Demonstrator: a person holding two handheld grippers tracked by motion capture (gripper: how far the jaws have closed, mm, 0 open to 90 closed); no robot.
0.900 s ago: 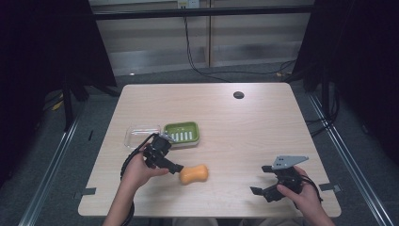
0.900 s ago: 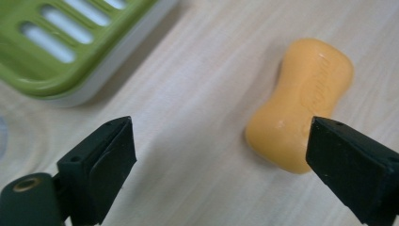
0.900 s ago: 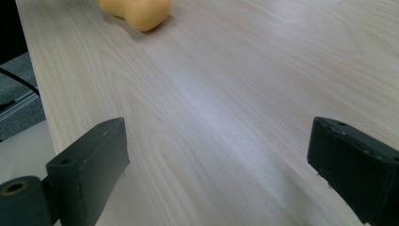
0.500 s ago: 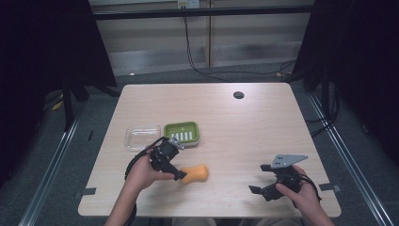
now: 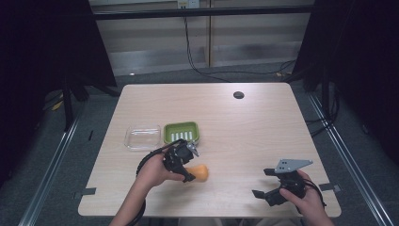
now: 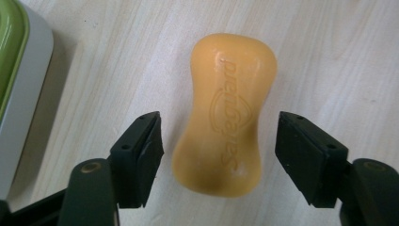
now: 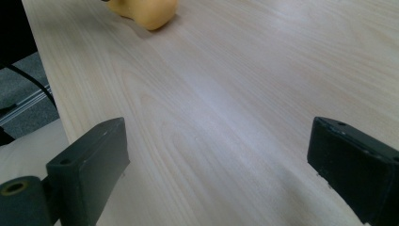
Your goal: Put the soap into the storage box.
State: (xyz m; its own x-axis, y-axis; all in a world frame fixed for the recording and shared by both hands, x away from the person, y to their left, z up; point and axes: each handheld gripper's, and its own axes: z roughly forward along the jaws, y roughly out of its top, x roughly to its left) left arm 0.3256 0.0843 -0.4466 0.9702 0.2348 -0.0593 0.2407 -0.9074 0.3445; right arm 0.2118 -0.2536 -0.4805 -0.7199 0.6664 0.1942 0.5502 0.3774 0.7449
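Soap bar (image 6: pixel 226 113) flat on desk (image 5: pixel 244 136), between our left gripper (image 6: pixel 219 150) jaws, open, not yet touching. Hard, slick (waxy look); we'd pinch narrow waist. Right gripper (image 7: pixel 221 169) jaws open, holding nothing.

A lab-like recording space: bare wooden table (image 5: pixel 263 127) ringed by black curtains (image 5: pixel 42 56), cables (image 5: pixel 197 52) trailing behind.
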